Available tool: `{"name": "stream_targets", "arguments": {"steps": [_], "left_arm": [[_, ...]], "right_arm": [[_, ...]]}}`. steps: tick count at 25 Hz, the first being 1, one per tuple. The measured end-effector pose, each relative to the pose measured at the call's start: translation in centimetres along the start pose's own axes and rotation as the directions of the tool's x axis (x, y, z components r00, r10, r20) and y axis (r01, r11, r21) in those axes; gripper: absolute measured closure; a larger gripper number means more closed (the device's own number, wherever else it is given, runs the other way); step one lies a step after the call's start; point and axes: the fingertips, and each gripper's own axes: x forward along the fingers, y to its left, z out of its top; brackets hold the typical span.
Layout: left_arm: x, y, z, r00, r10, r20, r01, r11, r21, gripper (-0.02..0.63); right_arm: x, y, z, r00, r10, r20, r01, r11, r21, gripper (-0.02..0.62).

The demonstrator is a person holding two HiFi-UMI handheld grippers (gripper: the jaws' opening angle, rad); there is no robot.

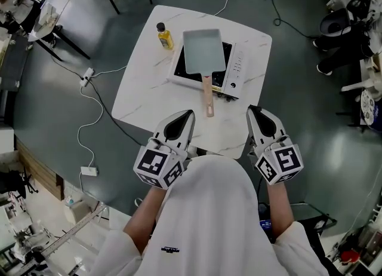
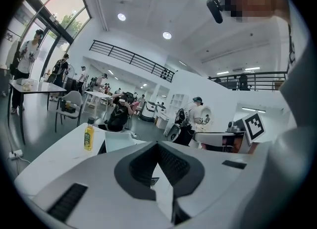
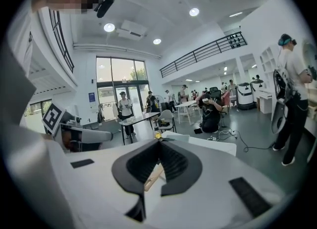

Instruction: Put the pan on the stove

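The table [image 1: 140, 95] is bare at 9 o'clock of the stove [image 1: 237, 66]. An oil bottle [image 1: 165, 37] stands at 10 o'clock. The pan handle [image 1: 208, 95] sticks out at 6 o'clock.

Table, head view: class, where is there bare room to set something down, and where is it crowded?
Free: the broad left stretch of the table, between the oil bottle and the near-left edge; a smaller patch at the near edge, right of the pan handle. Crowded: the far middle, where the stove, pan and oil bottle sit together.
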Motion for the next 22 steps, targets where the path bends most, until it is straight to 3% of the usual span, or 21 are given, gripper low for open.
{"name": "stream_targets", "arguments": {"steps": [22], "left_arm": [[0.27,-1.11,0.3,1.0,-0.013,-0.004,0.013,1.0,0.001,0.606]], "right_arm": [[-0.03,0.47,0.41,1.0,-0.004,-0.003,0.004,1.0,-0.017,0.591]]}}
